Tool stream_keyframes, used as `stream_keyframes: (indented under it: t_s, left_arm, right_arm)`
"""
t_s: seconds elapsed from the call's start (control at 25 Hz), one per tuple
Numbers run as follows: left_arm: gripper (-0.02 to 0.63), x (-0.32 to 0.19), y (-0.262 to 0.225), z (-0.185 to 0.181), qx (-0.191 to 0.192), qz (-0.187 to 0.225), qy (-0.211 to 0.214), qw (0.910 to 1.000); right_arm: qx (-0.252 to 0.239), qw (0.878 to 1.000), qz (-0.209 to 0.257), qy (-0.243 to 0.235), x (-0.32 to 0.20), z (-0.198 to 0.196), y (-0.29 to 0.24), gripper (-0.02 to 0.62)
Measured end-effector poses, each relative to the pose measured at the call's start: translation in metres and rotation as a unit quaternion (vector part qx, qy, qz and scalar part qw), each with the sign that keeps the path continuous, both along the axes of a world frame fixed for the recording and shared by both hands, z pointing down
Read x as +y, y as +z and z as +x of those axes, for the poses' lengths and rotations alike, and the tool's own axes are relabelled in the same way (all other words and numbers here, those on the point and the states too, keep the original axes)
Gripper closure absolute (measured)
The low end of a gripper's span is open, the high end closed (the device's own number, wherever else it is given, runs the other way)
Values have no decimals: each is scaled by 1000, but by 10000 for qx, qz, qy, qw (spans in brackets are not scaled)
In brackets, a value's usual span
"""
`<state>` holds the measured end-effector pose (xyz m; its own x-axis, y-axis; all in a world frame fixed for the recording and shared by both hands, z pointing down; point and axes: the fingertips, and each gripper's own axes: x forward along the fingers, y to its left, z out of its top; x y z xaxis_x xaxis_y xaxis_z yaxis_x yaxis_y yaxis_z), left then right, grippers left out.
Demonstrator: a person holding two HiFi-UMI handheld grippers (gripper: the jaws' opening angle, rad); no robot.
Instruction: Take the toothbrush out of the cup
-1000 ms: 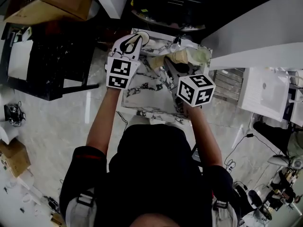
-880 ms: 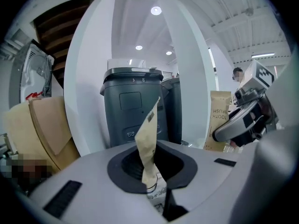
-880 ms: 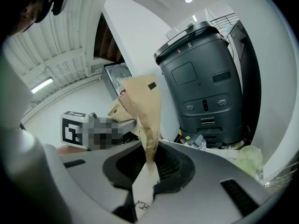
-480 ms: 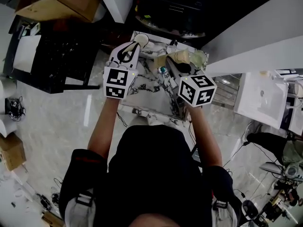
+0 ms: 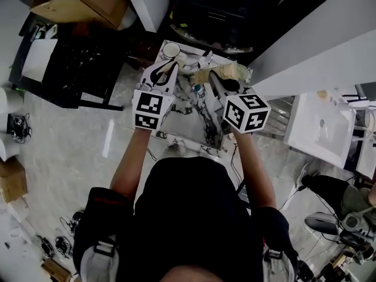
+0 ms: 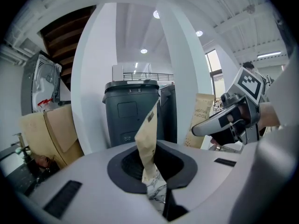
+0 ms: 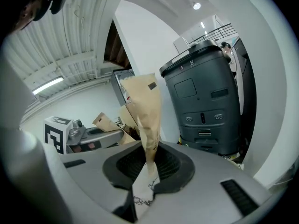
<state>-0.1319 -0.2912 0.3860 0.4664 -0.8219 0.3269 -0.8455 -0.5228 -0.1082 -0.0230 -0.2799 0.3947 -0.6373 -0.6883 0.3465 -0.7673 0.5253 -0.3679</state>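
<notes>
A white cup [image 5: 171, 50] stands at the far left corner of the small marble table [image 5: 182, 122]. My left gripper [image 5: 166, 70] hovers above the table just this side of the cup. It is shut on a brown paper toothbrush packet [image 6: 148, 139] that stands upright out of the left gripper [image 6: 154, 181]. My right gripper [image 5: 216, 82] hangs over the table's right side, shut on a second brown packet [image 5: 218, 72]. In the right gripper view that packet [image 7: 145, 111] rises from the right gripper [image 7: 147, 176]. Each gripper shows in the other's view, raised, with its own packet.
A small teal object [image 5: 198, 89] lies on the table between the grippers. A dark grey bin [image 6: 135, 115] and a white column stand beyond. A black rack [image 5: 76, 69] is left of the table, cardboard boxes [image 5: 82, 4] are at the back left, and a white basin [image 5: 320, 125] is at the right.
Both grippers have risen above the table, each with its packet still in it. The white cup, earlier hidden behind the left gripper, now shows beyond it.
</notes>
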Motion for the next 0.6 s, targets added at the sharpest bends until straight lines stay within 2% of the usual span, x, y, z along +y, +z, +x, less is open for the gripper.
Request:
stream_keyframes:
  t_s: [0.6]
  left_arm:
    - [565, 55, -17, 63, 202, -1, -72, 9998]
  right_arm:
    - [-193, 9988, 438, -141, 37, 62, -30, 528]
